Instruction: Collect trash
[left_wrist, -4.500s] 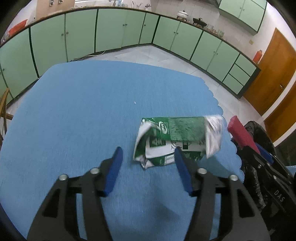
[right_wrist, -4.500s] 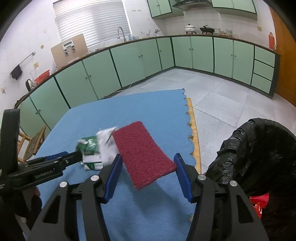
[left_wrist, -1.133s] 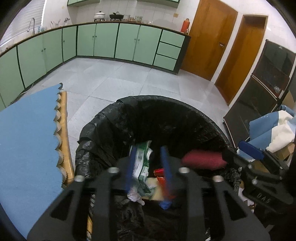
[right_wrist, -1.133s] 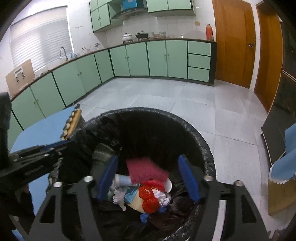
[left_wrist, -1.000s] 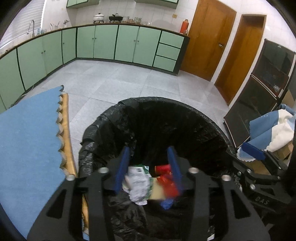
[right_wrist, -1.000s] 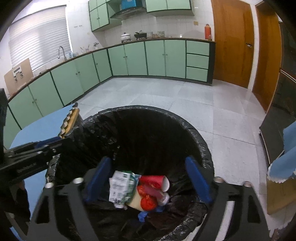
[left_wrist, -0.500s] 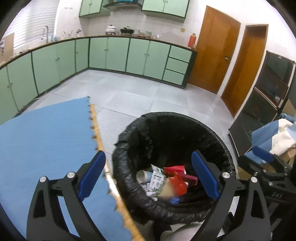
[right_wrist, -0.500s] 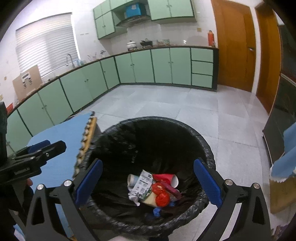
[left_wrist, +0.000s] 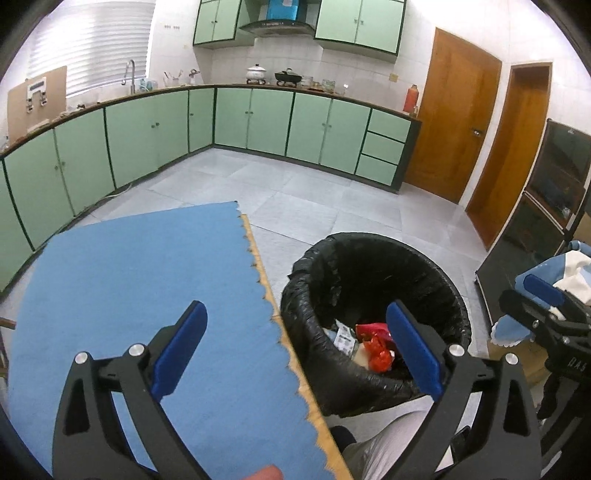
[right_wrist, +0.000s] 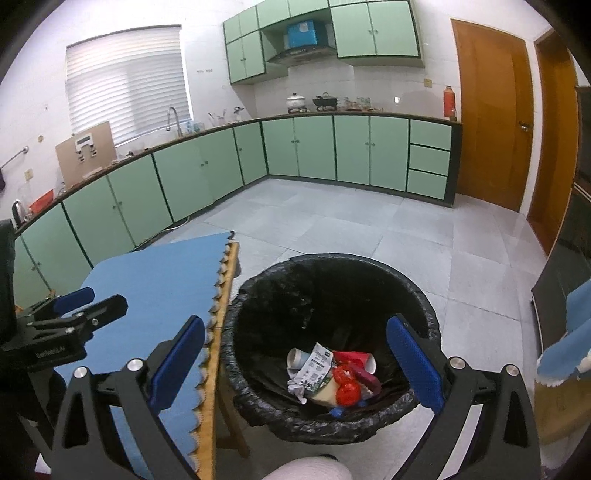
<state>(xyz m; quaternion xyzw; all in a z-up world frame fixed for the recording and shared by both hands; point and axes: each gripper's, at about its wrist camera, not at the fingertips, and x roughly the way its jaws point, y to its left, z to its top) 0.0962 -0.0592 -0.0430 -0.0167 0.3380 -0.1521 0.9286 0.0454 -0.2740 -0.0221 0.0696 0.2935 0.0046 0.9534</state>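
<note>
**A:** Left wrist view first. We've got the left tongs (left_wrist: 295, 345) spread wide, and the jaws are opening a touch more, with nothing between the blue pads (left_wrist: 179, 345). Under them we see the blue mat (left_wrist: 129, 280) on the counter (left_wrist: 295, 363), scalloped edge and all, and just to the right the trash bin (left_wrist: 373, 317) with its black liner. Down inside there's a white printed wrapper (left_wrist: 344, 336) beside some red trash (left_wrist: 375, 347). The right tongs (left_wrist: 543, 295) poke in at the far right edge, past the bin.

**B:** Yep, and from the right wrist view we see the same deal. The right tongs (right_wrist: 295, 363) are fully spread and holding nothing, and we're looking straight down into the trash bin (right_wrist: 332, 291). The crumpled green-and-white carton (right_wrist: 314, 369) lies at the bottom, touching a pale cup (right_wrist: 297, 358) on its left and a red cup (right_wrist: 356, 359) on its right. There's a dark red pad (right_wrist: 369, 378) tucked against the red stuff, though we can't tell exactly what's under it.

**A:** And the left tongs (right_wrist: 74, 304) show at the left there, hanging over the blue mat (right_wrist: 159, 273), beside the bin.

**B:** Bin sits on the tile floor (right_wrist: 369, 229), right next to the counter (right_wrist: 218, 332) edge.
</note>
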